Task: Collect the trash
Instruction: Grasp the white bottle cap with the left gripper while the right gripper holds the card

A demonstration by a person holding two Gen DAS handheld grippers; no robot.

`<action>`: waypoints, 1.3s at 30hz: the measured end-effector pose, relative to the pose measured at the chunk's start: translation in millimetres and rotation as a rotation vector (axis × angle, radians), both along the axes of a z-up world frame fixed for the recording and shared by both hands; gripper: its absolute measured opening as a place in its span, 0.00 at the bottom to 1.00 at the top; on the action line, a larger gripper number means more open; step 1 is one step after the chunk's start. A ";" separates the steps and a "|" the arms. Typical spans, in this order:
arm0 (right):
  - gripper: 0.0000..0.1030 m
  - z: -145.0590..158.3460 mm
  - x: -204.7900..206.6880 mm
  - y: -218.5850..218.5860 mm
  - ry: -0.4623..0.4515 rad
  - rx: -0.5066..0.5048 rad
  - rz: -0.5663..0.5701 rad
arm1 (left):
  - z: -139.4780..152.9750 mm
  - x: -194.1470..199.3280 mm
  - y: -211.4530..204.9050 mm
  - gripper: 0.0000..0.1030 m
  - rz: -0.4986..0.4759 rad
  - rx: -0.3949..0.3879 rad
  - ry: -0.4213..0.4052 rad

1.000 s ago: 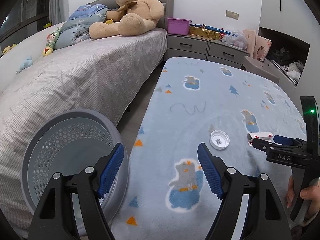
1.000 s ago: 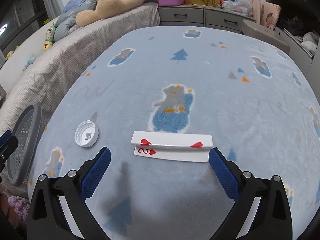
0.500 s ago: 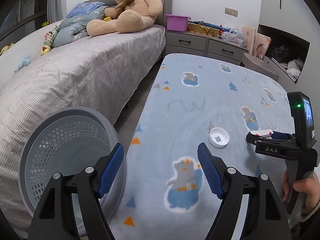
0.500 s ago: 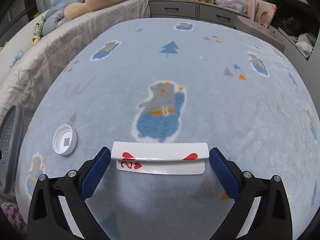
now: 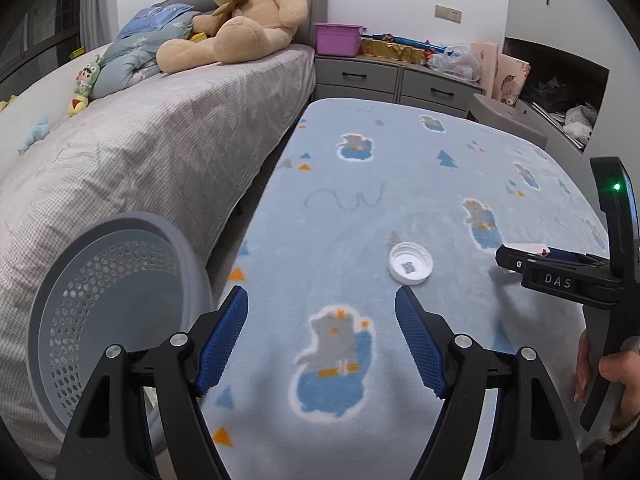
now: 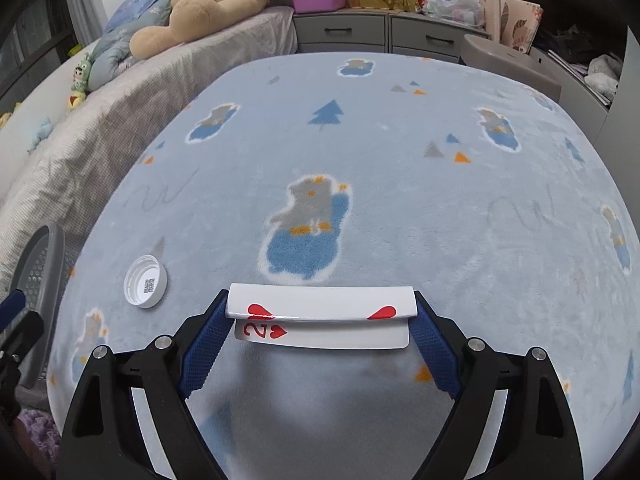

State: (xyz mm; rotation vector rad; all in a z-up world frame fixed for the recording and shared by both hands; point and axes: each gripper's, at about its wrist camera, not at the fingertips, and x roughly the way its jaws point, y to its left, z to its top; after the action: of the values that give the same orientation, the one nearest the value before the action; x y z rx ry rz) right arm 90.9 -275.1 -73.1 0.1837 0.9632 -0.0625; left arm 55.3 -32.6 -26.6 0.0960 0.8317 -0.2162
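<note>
Cleanup underway in a bedroom: right gripper has its jaws closing round a folded playing card, a two of hearts, on the blanket-covered table; blue pads sit at the card's short ends, whether they're pressing yet can't be told. Left gripper hovers w/ jaws wide open & nothing between them, over the table edge beside the grey perforated basket. White bottle cap lies open side up just ahead of the left jaws, near the card. Basket looks empty from what shows, so by these views collection has barely begun: card & cap both remain to be binned.
</note>
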 end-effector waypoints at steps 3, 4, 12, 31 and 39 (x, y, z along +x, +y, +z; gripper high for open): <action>0.82 9.1 -8.1 -8.6 -0.023 0.017 -0.012 | -0.6 -3.1 -15.8 0.71 -0.028 0.007 -0.009; 0.82 11.5 -10.6 -11.4 -0.029 0.025 -0.017 | -1.3 -2.7 -21.7 0.71 -0.036 0.009 -0.005; 0.82 31.7 -29.5 -28.5 -0.082 0.040 -0.029 | -19.6 17.8 -64.4 0.71 -0.060 0.037 0.055; 0.82 48.4 -41.0 -45.1 -0.122 0.092 -0.040 | -57.9 61.3 -94.0 0.43 -0.046 0.057 0.139; 0.82 44.1 -39.3 -41.1 -0.113 0.076 -0.030 | -52.2 45.3 -86.0 0.38 -0.082 0.040 0.139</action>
State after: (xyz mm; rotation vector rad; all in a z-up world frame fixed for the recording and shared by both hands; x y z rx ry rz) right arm 51.6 -316.2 -29.0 0.2687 0.8510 -0.0427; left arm 100.7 -118.6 -78.8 0.1538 0.9715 -0.2854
